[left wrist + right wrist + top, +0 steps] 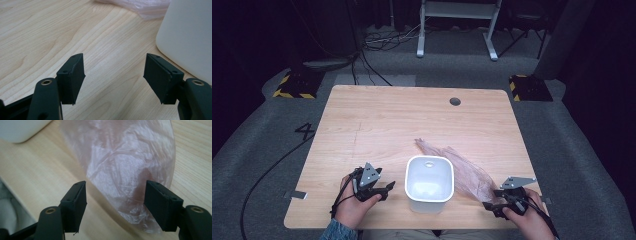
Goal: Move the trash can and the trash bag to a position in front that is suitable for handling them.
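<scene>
A white square bin (429, 184) stands upright near the front edge of the wooden table (387, 120). A thin pinkish plastic bag (462, 167) lies flat behind and to the right of it. My left gripper (387, 189) rests low at the bin's left, jaws open and empty, with the bin's wall (190, 37) close on one side. My right gripper (492, 199) hovers at the bag's near end. Its jaws stand open, and the crinkled bag (125, 170) lies between and beyond them, not pinched.
A round cable hole (455, 101) sits near the table's far edge. Grey carpet surrounds the table, with cables (382, 40) and a white frame's legs (457, 30) behind it. Yellow-black striped feet (294, 85) flank the back corners.
</scene>
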Action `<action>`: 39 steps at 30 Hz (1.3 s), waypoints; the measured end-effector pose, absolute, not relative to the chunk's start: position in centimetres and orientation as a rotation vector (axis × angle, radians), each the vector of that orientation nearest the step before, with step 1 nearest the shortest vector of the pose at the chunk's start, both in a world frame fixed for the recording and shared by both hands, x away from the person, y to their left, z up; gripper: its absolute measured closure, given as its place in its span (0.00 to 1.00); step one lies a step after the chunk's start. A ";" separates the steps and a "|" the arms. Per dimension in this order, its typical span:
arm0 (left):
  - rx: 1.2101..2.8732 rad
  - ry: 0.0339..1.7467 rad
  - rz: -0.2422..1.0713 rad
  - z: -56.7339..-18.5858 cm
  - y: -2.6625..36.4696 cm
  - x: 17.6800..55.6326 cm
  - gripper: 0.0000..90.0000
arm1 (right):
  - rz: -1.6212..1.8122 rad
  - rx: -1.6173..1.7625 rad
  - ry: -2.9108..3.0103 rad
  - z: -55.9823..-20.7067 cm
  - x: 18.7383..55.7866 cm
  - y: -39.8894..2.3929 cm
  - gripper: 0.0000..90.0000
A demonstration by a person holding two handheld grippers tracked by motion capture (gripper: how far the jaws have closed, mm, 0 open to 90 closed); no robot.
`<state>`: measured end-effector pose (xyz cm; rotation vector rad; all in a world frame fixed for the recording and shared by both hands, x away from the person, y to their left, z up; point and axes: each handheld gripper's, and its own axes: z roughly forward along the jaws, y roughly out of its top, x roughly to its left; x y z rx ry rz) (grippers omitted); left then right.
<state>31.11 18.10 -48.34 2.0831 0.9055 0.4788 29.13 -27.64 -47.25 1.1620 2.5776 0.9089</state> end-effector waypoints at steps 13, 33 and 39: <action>2.088 0.905 0.492 -48.3 18.0 30.8 0.37 | 0.987 0.920 2.501 -44.2 33.0 -24.5 0.33; 2.083 0.918 0.491 -48.3 18.3 30.6 0.36 | 0.860 1.068 2.558 -48.4 30.3 -26.4 0.30; 2.081 0.920 0.487 -48.4 18.3 30.7 0.36 | 0.906 1.034 2.515 -46.2 29.0 -26.8 0.28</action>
